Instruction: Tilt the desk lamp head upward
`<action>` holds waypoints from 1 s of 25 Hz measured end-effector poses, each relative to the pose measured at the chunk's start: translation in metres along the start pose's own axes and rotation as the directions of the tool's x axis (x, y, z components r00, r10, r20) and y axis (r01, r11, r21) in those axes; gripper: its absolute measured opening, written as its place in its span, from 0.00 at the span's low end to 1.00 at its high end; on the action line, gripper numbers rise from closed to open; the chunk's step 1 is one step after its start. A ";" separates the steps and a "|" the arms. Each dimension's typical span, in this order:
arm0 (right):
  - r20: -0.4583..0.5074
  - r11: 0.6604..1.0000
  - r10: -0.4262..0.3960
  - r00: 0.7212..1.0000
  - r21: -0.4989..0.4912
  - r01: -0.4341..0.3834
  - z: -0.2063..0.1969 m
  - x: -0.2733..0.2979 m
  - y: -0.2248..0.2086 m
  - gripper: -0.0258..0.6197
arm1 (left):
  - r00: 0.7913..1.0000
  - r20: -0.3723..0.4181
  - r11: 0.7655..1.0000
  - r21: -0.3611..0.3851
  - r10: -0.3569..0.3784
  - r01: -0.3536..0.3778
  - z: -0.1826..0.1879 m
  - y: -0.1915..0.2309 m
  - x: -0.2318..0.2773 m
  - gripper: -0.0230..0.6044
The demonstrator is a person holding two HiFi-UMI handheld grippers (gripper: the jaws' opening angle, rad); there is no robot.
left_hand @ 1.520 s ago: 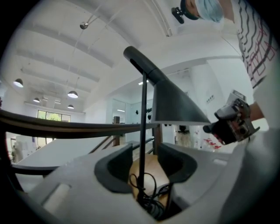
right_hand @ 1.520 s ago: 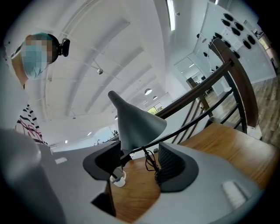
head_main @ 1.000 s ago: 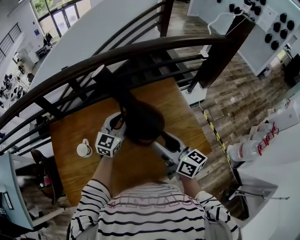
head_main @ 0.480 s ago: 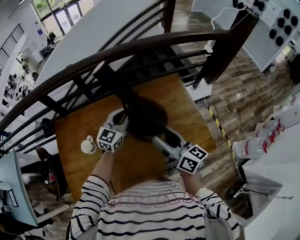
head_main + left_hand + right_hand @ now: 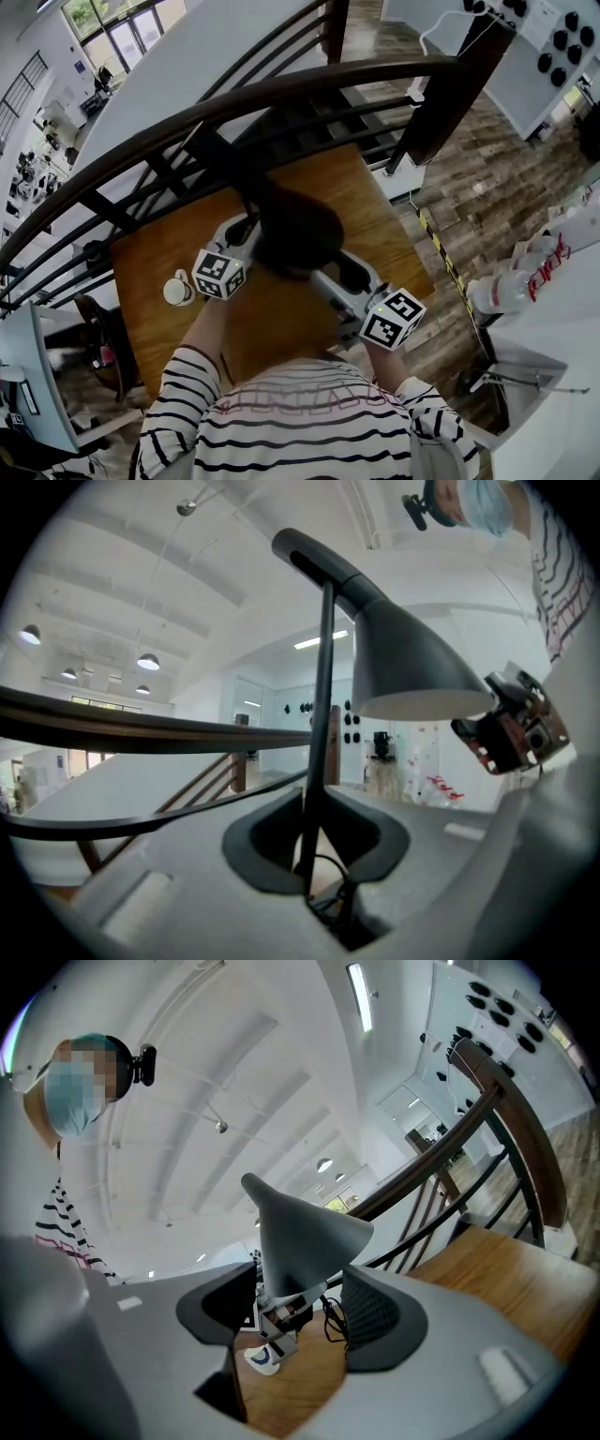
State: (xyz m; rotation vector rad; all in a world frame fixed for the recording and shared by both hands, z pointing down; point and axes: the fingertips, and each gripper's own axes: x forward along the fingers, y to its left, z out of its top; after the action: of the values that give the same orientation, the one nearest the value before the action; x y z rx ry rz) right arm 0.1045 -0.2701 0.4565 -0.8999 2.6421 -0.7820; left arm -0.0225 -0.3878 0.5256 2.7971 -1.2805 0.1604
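The dark lamp head (image 5: 292, 234) hangs over the wooden table (image 5: 375, 225), and both grippers reach in under it. In the left gripper view the thin black lamp stem (image 5: 322, 714) runs up between the jaws of my left gripper (image 5: 314, 841). Those jaws have just been closing and now pinch the stem. The grey cone of the lamp head (image 5: 403, 663) tips down to the right. My right gripper (image 5: 298, 1309) has the lamp head (image 5: 300, 1237) between its pads, which lie against both sides of its rim. In the head view the shade hides the tips of my left gripper (image 5: 242, 236) and right gripper (image 5: 326, 277).
A white mug (image 5: 175, 291) stands on the table left of the left gripper. A dark curved stair railing (image 5: 281, 94) runs past the table's far edge. A chair (image 5: 94, 347) sits at the table's left side. Wood floor lies to the right.
The right gripper's marker cube has drifted slightly right and down in the head view. The left gripper and the lamp head keep their places.
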 end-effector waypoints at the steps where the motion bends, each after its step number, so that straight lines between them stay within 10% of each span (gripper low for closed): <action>1: 0.000 1.000 -0.008 1.000 -0.009 0.008 0.003 -0.002 0.001 0.46 | 1.000 0.000 1.000 -0.002 -0.001 0.001 0.000 0.000 0.000 0.12; 25: 0.159 0.956 -0.081 0.984 -0.268 0.122 0.097 -0.047 0.065 0.46 | 1.000 0.002 0.997 -0.070 -0.025 0.025 -0.002 0.000 -0.012 0.14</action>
State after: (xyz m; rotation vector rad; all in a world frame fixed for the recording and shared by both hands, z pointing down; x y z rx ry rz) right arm 0.1467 -0.2373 0.3423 -1.1250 2.6309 -0.3529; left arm -0.0298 -0.3786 0.5264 2.7534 -1.2264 0.1103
